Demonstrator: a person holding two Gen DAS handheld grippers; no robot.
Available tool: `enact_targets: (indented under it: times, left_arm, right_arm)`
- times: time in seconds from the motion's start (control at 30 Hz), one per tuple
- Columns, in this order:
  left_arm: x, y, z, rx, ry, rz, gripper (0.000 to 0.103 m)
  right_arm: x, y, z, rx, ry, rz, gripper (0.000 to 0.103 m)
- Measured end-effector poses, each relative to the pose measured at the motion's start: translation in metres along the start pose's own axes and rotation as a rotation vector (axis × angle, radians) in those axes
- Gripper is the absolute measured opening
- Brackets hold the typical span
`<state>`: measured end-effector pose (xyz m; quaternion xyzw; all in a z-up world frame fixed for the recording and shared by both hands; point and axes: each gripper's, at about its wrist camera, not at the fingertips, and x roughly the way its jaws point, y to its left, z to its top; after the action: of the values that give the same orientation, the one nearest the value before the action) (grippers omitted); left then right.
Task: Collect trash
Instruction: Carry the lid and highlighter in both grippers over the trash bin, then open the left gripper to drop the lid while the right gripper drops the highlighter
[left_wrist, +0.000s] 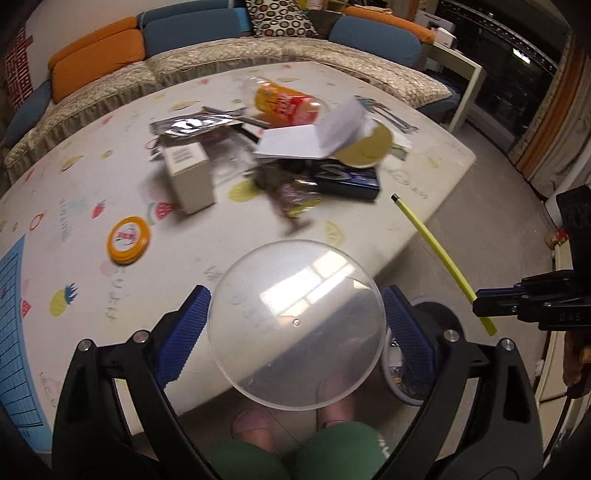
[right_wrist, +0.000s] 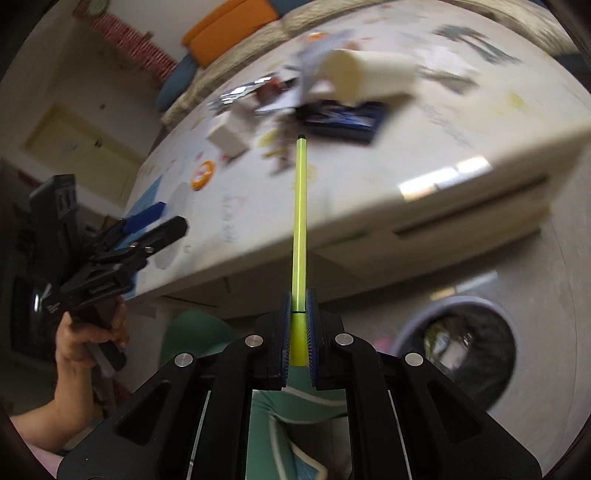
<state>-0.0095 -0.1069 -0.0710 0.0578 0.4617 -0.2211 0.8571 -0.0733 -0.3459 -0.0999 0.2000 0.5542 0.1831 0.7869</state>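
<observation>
While the left gripper (left_wrist: 297, 325) pinches a clear lid (left_wrist: 297, 325) and the right gripper (right_wrist: 298, 328) clamps a yellow pen (right_wrist: 300, 218), most litter, judging by the upper-centre pile (left_wrist: 280, 147) on the table (left_wrist: 92, 295), awaits the bin (right_wrist: 458, 350) at lower right.

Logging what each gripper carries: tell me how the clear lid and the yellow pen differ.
The clear lid is a wide, see-through disc; the yellow pen is thin, long and opaque. The lid spans the left gripper, whose fingers stand wide apart; the pen is pinched at one end by the right gripper, nearly shut. Both are held off the table.
</observation>
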Motion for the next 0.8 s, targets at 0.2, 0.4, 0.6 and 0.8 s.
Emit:
enact_targets:
  times: [0.2, 0.4, 0.6, 0.8]
  left_arm:
    - [0.02, -0.103, -0.006, 0.132, 0.035, -0.105, 0.091]
    - [0.046, -0.192, -0.033, 0.239, 0.107, -0.213, 0.091]
    - [0.101, -0.242, -0.072, 0.287, 0.249, -0.273, 0.091]
    - [0.153, -0.254, -0.095, 0.263, 0.377, -0.3, 0.091]
  right_arm:
    - [-0.035, -0.073, -0.061, 0.149, -0.038, -0.045, 0.009]
    - [-0.045, -0.137, -0.125, 0.309, -0.044, -0.065, 0.009]
    - [-0.019, -0.184, -0.167, 0.44, 0.005, -0.031, 0.009]
    - [0.022, -0.218, -0.187, 0.553, 0.07, 0.022, 0.009]
